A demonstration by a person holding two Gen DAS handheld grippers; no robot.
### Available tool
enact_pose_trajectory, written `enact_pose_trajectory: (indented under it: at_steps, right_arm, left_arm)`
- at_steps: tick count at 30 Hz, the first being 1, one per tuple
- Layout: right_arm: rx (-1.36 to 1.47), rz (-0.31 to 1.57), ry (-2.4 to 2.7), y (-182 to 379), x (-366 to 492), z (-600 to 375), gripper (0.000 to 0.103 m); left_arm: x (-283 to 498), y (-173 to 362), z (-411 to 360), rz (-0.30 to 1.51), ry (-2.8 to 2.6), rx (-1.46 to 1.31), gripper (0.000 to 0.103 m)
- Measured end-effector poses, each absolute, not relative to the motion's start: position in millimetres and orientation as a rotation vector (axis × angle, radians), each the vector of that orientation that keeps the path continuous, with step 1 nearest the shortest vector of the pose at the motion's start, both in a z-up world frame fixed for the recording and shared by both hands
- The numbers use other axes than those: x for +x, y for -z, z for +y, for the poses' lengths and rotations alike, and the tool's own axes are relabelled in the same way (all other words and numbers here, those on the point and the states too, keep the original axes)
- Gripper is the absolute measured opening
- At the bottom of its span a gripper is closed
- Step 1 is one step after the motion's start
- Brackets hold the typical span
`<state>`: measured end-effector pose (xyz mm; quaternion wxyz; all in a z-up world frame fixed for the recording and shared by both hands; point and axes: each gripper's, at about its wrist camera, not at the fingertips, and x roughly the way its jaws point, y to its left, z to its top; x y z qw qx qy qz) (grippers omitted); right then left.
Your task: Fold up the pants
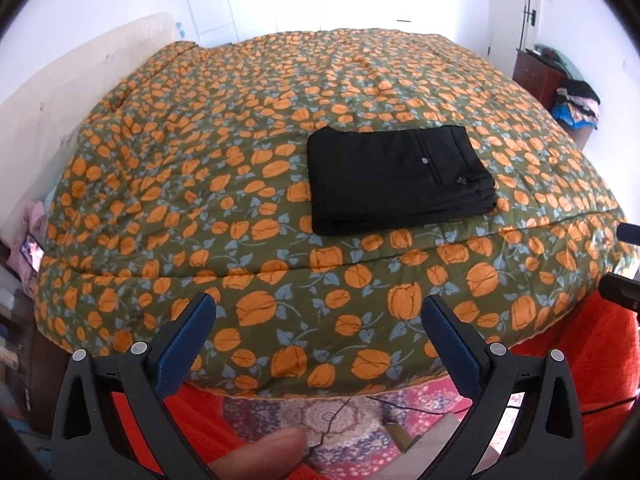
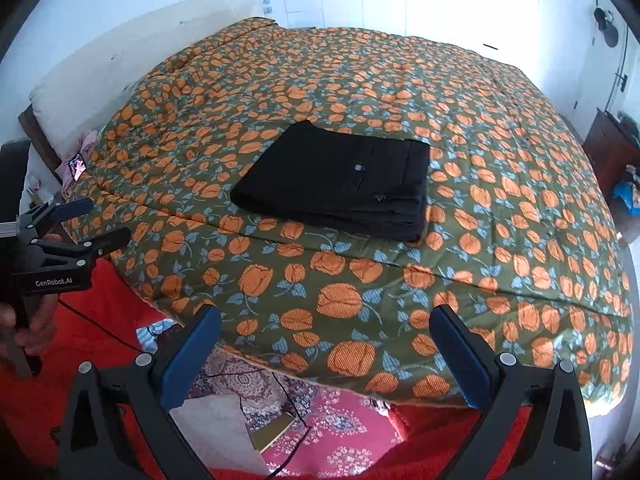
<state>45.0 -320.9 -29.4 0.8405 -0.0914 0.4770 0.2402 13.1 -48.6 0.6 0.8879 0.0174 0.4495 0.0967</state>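
Black pants [image 1: 400, 178] lie folded into a flat rectangle near the front edge of the bed; they also show in the right wrist view [image 2: 340, 184]. A small button and pocket seam face up. My left gripper [image 1: 318, 312] is open and empty, held back from the bed's front edge, well short of the pants. My right gripper [image 2: 326, 324] is open and empty, also off the bed's front edge. The left gripper [image 2: 102, 222] shows at the far left of the right wrist view, open, held in a hand.
The bed has a green quilt with orange flowers [image 1: 280, 140]. A red blanket [image 2: 100, 308] and a pink patterned rug [image 2: 340, 432] with cables lie below the bed's edge. A dark wooden cabinet with piled clothes [image 1: 576, 100] stands at the right.
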Motion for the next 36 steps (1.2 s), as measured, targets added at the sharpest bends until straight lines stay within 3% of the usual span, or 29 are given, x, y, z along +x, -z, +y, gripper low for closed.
enact_pose_trajectory:
  at_steps: [36]
  right_arm:
    - [-0.191, 1.045, -0.449, 24.8, 16.6, -315.4, 0.102]
  left_arm:
    - [4.5, -7.3, -66.4, 0.947, -0.153, 0.045, 0.102]
